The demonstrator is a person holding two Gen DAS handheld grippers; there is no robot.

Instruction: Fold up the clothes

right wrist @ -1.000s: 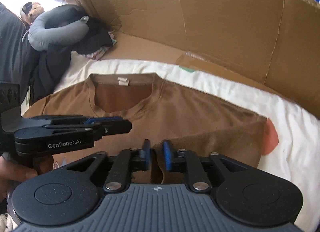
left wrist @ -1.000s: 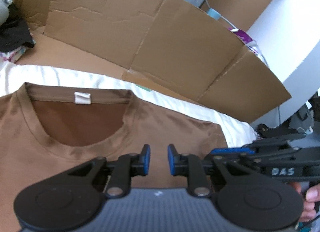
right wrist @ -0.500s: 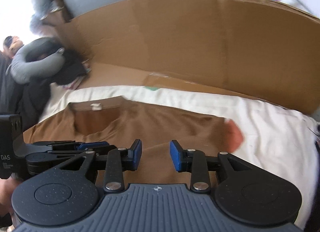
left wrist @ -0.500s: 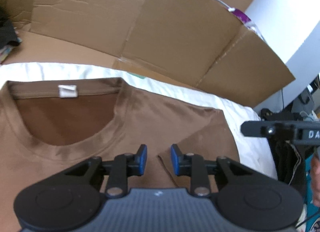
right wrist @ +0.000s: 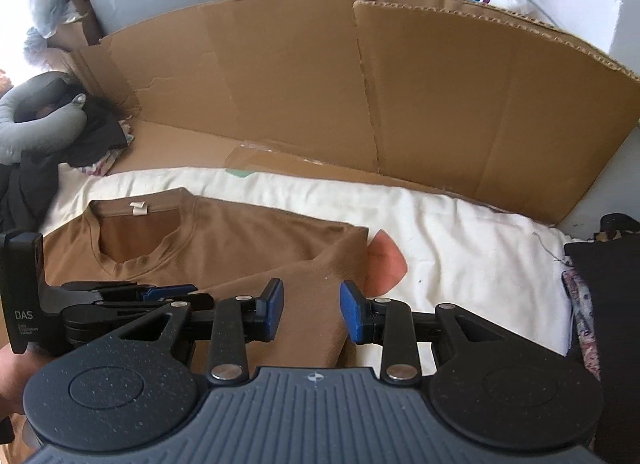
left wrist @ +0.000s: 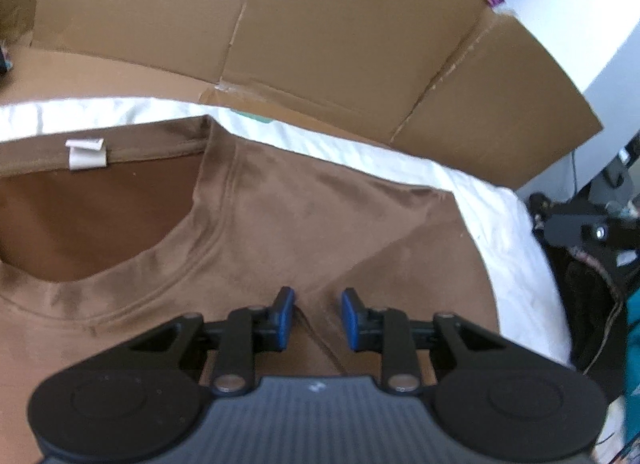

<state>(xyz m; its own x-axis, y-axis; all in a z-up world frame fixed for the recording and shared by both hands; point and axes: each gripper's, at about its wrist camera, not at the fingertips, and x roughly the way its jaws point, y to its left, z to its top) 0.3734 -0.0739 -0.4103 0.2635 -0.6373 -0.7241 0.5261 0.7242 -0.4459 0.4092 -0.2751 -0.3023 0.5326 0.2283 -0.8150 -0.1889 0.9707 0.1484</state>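
Shirts: one brown t-shirt (right wrist: 224, 244), lying flat on the white sheet (right wrist: 460, 232), collar toward the far edge, one sleeve side already folded in over the body
Neck tags: one little white tag (left wrist: 86, 152) inside the back of the collar
Grippers: two, both with blue pads
Left gripper (left wrist: 316, 318): hanging right over the folded sleeve's edge, jaws apart and released, nothing pinched. There's a cloth crease under the gap but the pads aren't on it
Right gripper (right wrist: 311, 310): over the shirt's right edge near the sheet's front, jaws spread and empty, fabric just below them
Cardboard: one big creased cardboard sheet (right wrist: 320, 92) standing along the sheet's far edge like a wall
Pink patch: one pinkish spot (right wrist: 386, 262) on the sheet, touching the shirt's folded edge
Neck pillows: one grey neck pillow (right wrist: 36, 120) on dark clothes off the far-left corner
Hands: one hand (right wrist: 12, 374) partly visible, gripping the left tool's handle
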